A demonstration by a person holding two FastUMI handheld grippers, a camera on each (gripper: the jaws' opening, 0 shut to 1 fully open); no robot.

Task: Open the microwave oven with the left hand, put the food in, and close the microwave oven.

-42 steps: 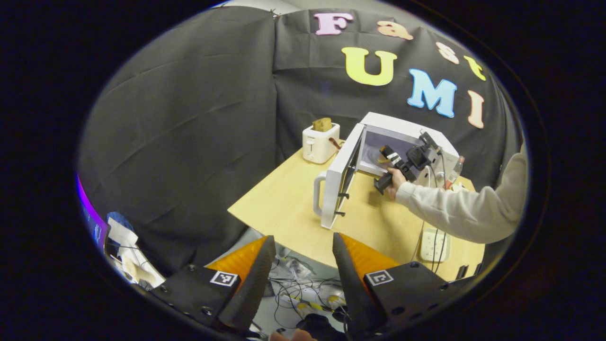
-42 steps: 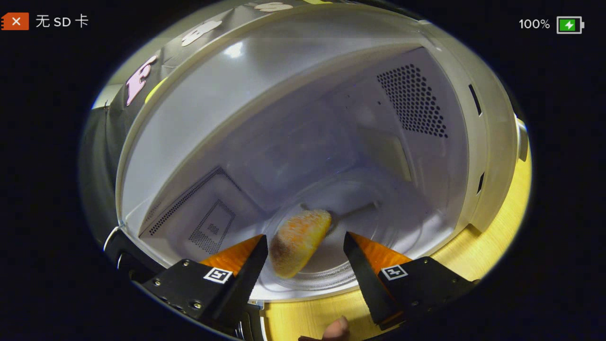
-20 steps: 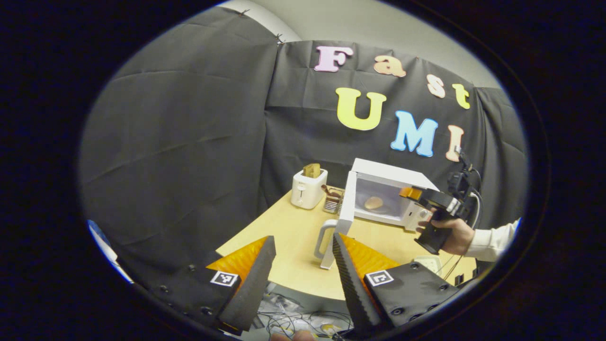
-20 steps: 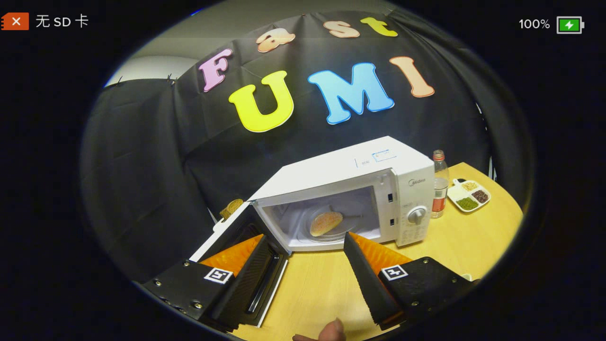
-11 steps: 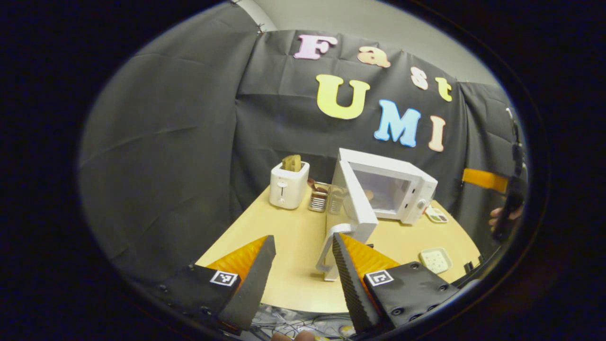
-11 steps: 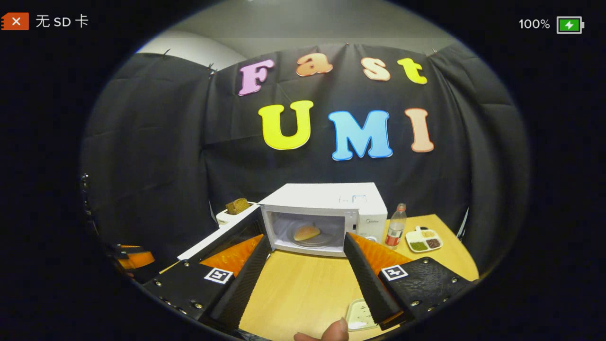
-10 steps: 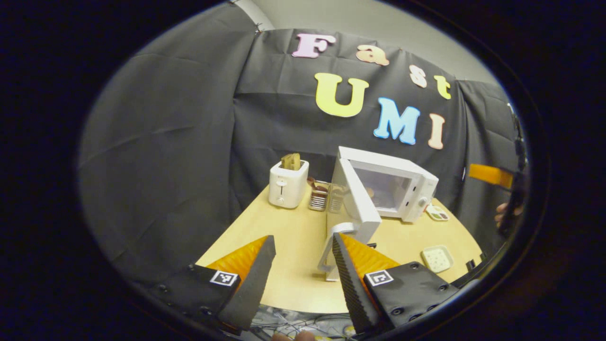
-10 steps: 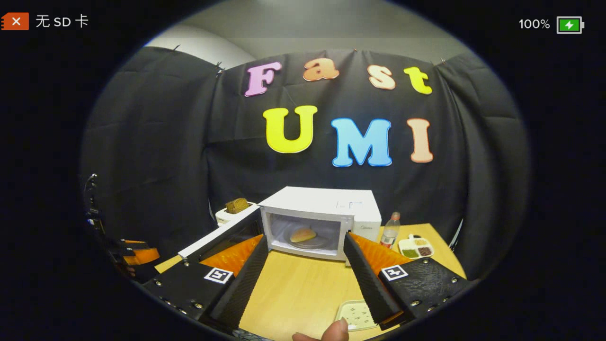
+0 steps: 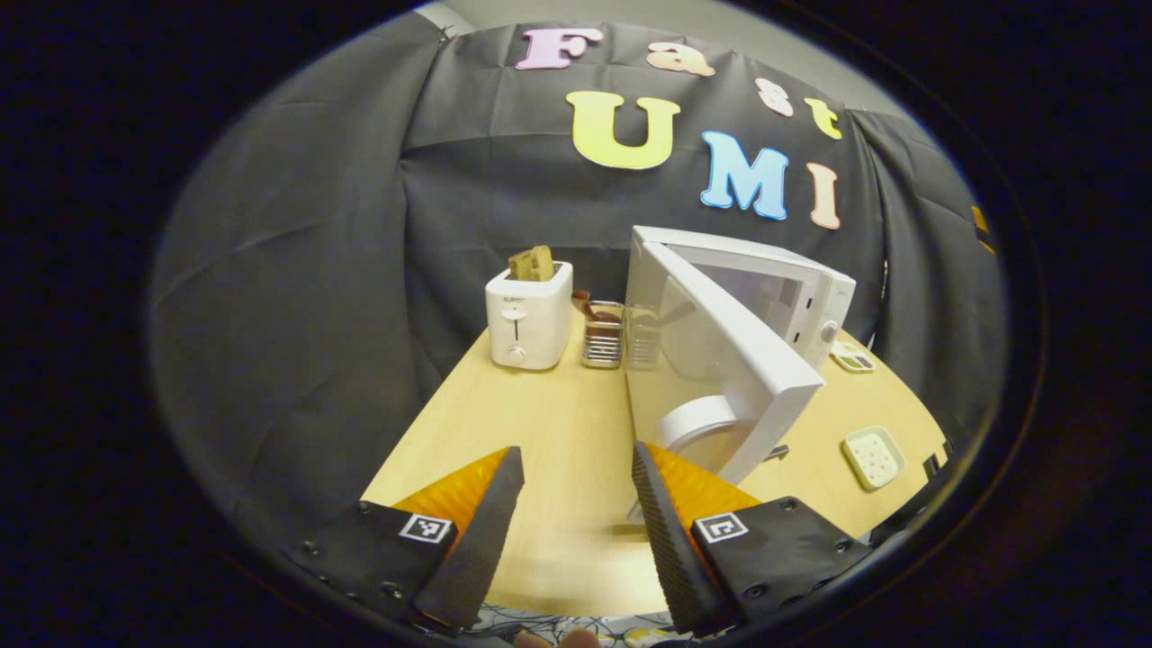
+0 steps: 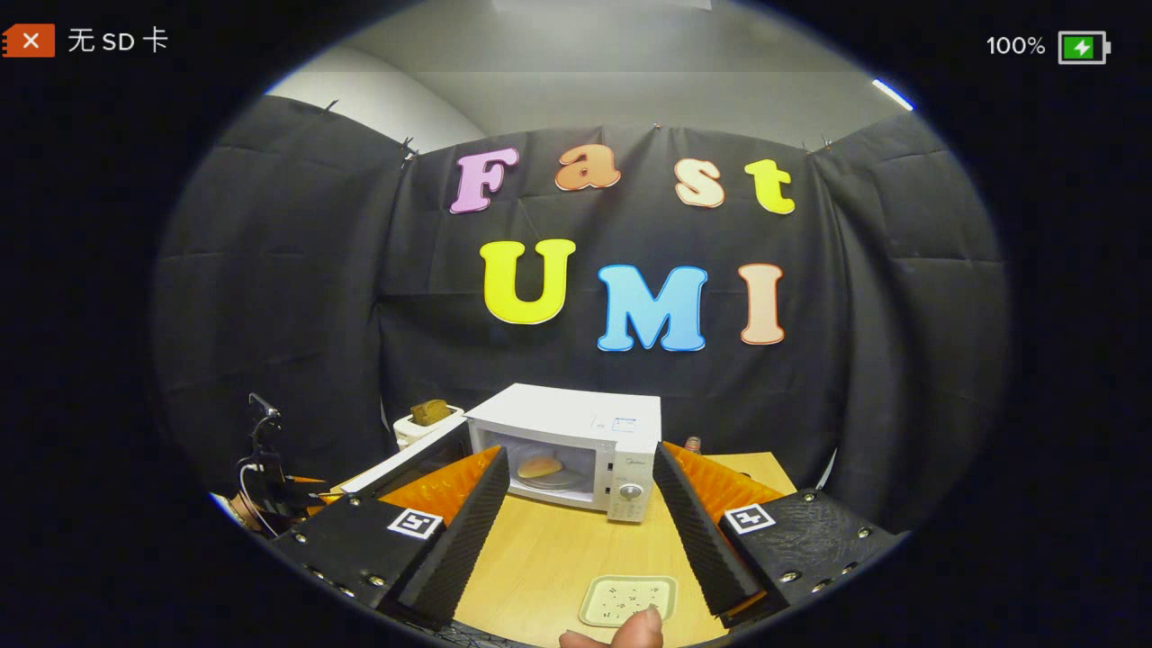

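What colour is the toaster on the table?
White: the toaster shows best in the left gripper view, with brown bread sticking out of its top.

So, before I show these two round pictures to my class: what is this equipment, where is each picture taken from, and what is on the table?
A person holds a two-finger gripper in each hand, and each carries a camera looking along its own fingers. In the left gripper view, the left gripper is open and empty, facing the microwave door, which stands open. In the right gripper view, the right gripper, also open and empty, faces the microwave from farther off; the food lies inside. On the wooden table there are also a toaster and a small tray.
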